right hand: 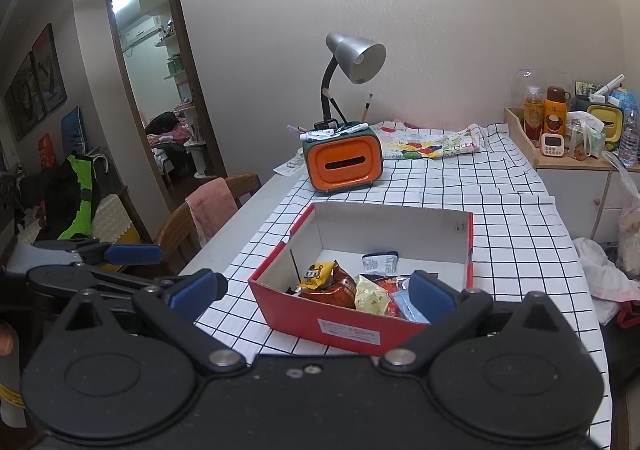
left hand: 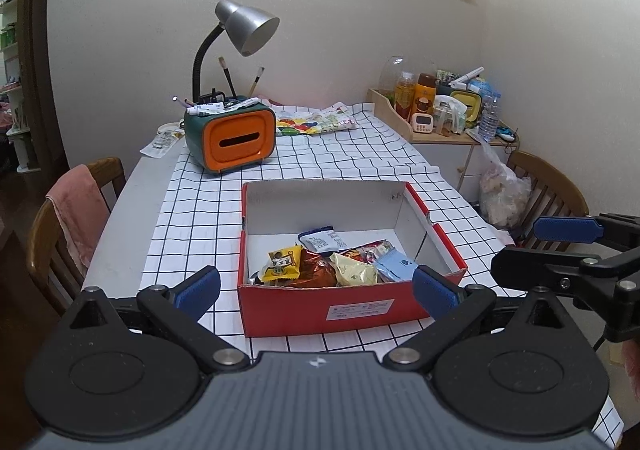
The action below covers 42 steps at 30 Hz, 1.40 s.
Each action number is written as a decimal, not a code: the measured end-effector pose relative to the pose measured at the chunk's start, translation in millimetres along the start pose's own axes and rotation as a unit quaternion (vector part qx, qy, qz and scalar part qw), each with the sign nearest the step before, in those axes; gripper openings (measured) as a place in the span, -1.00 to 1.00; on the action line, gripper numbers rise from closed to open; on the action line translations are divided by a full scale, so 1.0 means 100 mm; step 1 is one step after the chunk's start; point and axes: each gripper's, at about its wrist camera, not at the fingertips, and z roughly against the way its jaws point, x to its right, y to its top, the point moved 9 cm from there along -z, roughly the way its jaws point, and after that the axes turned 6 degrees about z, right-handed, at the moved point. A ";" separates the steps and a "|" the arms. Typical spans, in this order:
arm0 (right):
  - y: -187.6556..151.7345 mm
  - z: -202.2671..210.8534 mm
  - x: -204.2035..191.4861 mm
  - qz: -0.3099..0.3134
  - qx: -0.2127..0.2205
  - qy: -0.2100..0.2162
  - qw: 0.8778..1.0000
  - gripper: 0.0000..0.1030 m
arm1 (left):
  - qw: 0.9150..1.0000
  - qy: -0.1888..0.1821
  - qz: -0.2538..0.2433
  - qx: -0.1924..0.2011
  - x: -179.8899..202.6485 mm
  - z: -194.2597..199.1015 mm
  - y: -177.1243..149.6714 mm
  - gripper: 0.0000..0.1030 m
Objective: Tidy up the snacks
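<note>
Red cardboard box (left hand: 352,306) sits open-topped on the bench (left hand: 120,218), on a white cloth with a black grid (left hand: 320,166). Inside, piled toward the near wall: the snack packets (left hand: 332,262). Among them are a yellow packet (left hand: 282,264), a dark red foil packet (left hand: 316,270), a pale yellow packet (left hand: 356,270), a light blue packet (left hand: 394,264) and a white-and-blue packet (left hand: 320,238) lying behind the rest. The far half of the box floor is bare.

Left tongs (left hand: 316,292): spread wide, nothing between the blue pads, held just in front of the box's near wall, clear of it. Right tongs (right hand: 316,292): likewise spread wide and empty, facing the box from its near right corner. Each pair shows at the edge of the other's camera view, side by side and apart.

Behind the box: an orange-fronted green tissue holder (left hand: 232,142) with pens on top, and a silver gooseneck lamp (left hand: 244,30). A folded patterned cloth (left hand: 316,122) lies near the wall. A wooden chair (left hand: 68,226) with a pink towel over its back stands at the bench's left side.
</note>
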 end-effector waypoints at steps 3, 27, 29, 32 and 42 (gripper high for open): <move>-0.01 0.00 0.00 -0.005 0.001 0.003 1.000 0.99 | 1.000 0.000 -0.006 0.000 0.01 0.02 -0.01 1.00; -0.05 0.03 0.08 -0.028 0.012 -0.026 0.999 0.99 | 1.000 -0.009 0.012 0.027 -0.01 0.22 0.07 1.00; -0.06 0.03 0.07 -0.024 0.010 -0.028 0.999 0.99 | 1.000 -0.011 0.013 0.026 0.00 0.22 0.07 1.00; -0.06 0.02 0.05 -0.023 0.010 -0.029 0.999 0.99 | 1.000 -0.011 0.010 0.026 -0.01 0.22 0.06 1.00; -0.09 0.00 0.01 -0.022 0.004 -0.032 0.999 0.99 | 1.000 -0.014 0.008 0.006 0.01 0.18 -0.03 1.00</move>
